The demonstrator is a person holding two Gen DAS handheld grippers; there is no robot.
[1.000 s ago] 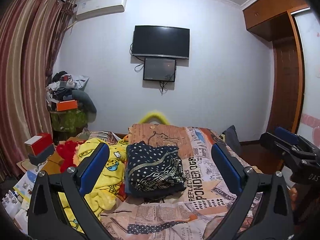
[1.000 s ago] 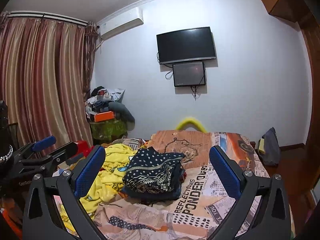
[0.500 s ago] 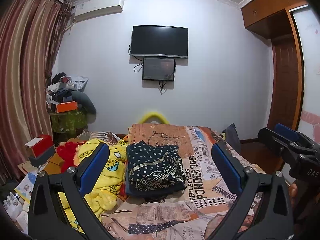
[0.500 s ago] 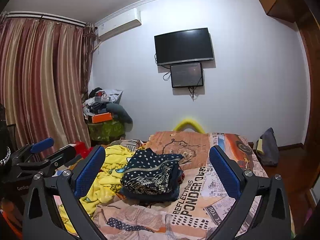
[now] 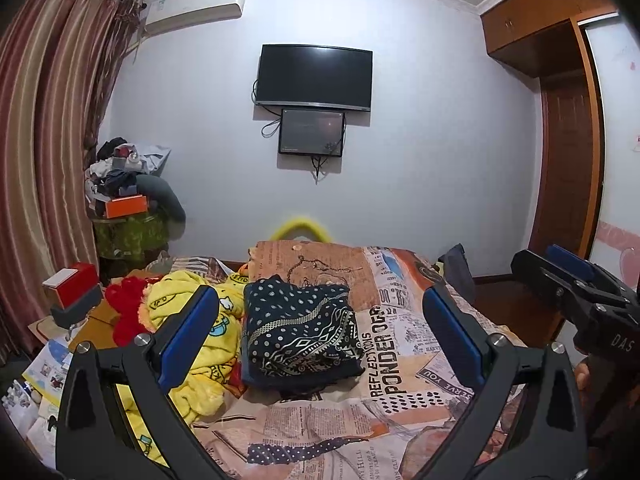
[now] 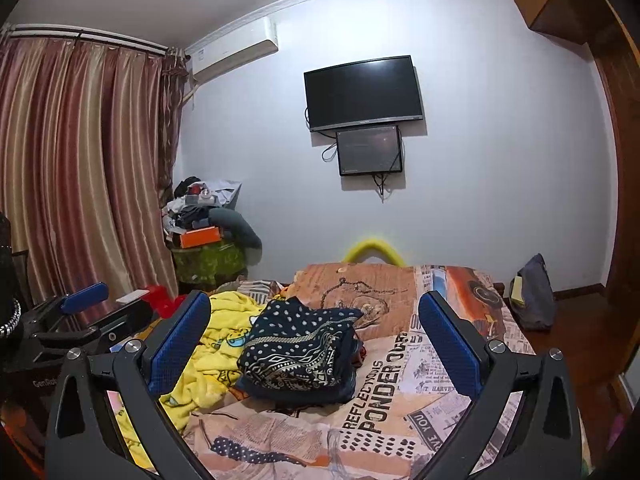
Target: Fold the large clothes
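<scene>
A folded dark navy garment with white dots and a patterned band (image 5: 300,334) lies on the bed (image 5: 404,360), also in the right wrist view (image 6: 298,350). A crumpled yellow cartoon-print garment (image 5: 204,344) lies to its left (image 6: 224,332). My left gripper (image 5: 320,312) is open and empty, held above the bed's near end, apart from the clothes. My right gripper (image 6: 316,312) is open and empty at about the same height. Each gripper shows at the edge of the other's view: the right one at the right edge of the left wrist view (image 5: 576,284), the left one at the left edge of the right wrist view (image 6: 76,316).
A red plush thing (image 5: 126,304) and boxes (image 5: 74,288) sit left of the bed. A cluttered stand (image 6: 208,236) is by the curtain (image 6: 80,168). A TV (image 5: 314,78) hangs on the far wall. A dark bag (image 6: 534,294) stands on the floor at the right.
Both views have shifted slightly; the grippers drifted a little while staying open. The clothes have not moved.
</scene>
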